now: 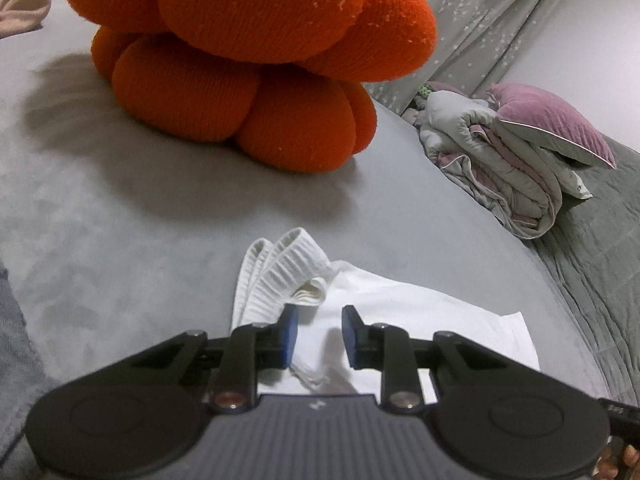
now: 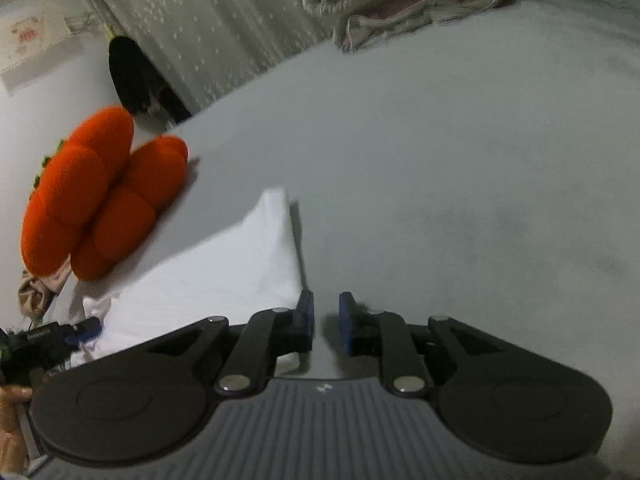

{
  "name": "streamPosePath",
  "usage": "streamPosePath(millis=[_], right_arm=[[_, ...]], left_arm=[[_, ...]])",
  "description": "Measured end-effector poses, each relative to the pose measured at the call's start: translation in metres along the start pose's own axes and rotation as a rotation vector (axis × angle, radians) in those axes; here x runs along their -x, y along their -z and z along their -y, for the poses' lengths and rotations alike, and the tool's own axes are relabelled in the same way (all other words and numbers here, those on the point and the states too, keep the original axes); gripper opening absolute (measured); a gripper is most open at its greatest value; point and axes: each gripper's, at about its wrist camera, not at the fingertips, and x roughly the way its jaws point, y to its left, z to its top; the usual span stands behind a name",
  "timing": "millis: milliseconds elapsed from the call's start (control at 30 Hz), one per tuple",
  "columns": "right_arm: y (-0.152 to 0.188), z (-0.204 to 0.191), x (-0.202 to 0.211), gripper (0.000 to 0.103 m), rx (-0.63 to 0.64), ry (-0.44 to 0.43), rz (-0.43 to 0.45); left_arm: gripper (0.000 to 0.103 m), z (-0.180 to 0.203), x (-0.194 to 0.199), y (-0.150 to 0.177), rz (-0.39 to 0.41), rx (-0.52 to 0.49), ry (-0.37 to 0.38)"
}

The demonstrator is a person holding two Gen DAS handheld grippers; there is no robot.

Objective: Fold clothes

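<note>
A white garment [image 1: 384, 312] lies flat on the grey bed, its ribbed cuffs [image 1: 288, 268] bunched at the far left end. My left gripper [image 1: 319, 334] hovers just above it, open, with bare white cloth showing between the blue pads. In the right wrist view the same white garment [image 2: 224, 268] lies as a folded slab to the left. My right gripper [image 2: 326, 320] is open at the garment's right edge, its left pad [image 2: 306, 314] against the cloth and its right pad over grey sheet. The left gripper [image 2: 80, 332] shows at the far left, held by a hand.
A big orange knitted cushion [image 1: 248, 52] stands on the bed beyond the garment, also the orange cushion [image 2: 100, 192]. A rolled grey-pink duvet [image 1: 500, 176] with a purple pillow [image 1: 556, 120] lies to the right. A beige cloth [image 1: 24, 4] sits far left. Grey bed sheet [image 2: 460, 180] spreads to the right.
</note>
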Motion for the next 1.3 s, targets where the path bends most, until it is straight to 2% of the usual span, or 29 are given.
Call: streamPosePath(millis=[100, 233, 333, 433, 500, 567, 700, 1000, 1067, 1300], right_arm=[[-0.001, -0.021, 0.014, 0.02, 0.22, 0.004, 0.023], [0.027, -0.052, 0.009, 0.019, 0.606, 0.138, -0.028], [0.039, -0.054, 0.002, 0.018, 0.68, 0.182, -0.018], [0.039, -0.06, 0.002, 0.019, 0.696, 0.157, 0.01], [0.044, -0.067, 0.0, 0.02, 0.738, 0.159, 0.014], [0.053, -0.077, -0.004, 0.026, 0.81, 0.18, 0.004], [0.073, -0.089, -0.013, 0.026, 0.959, 0.252, 0.008], [0.086, -0.115, -0.029, 0.03, 1.205, 0.369, 0.052], [0.085, -0.119, -0.031, 0.035, 1.222, 0.366, 0.064], [0.091, -0.129, -0.041, 0.035, 1.254, 0.329, 0.094]], left_arm=[[0.026, 0.003, 0.001, 0.0, -0.003, -0.013, -0.006], [0.029, 0.01, 0.003, -0.004, -0.01, -0.021, 0.001], [0.03, 0.029, 0.01, -0.007, 0.005, -0.077, 0.028], [0.033, 0.052, 0.012, -0.004, 0.009, -0.14, 0.061], [0.033, 0.06, 0.002, 0.005, -0.015, -0.149, 0.081], [0.033, 0.069, -0.008, 0.014, -0.039, -0.158, 0.101], [0.033, 0.087, -0.028, 0.032, -0.086, -0.175, 0.141], [0.033, 0.081, -0.035, 0.034, -0.113, -0.084, 0.177], [0.033, 0.082, -0.036, 0.034, -0.116, -0.082, 0.179], [0.033, 0.08, -0.039, 0.031, -0.128, -0.077, 0.191]])
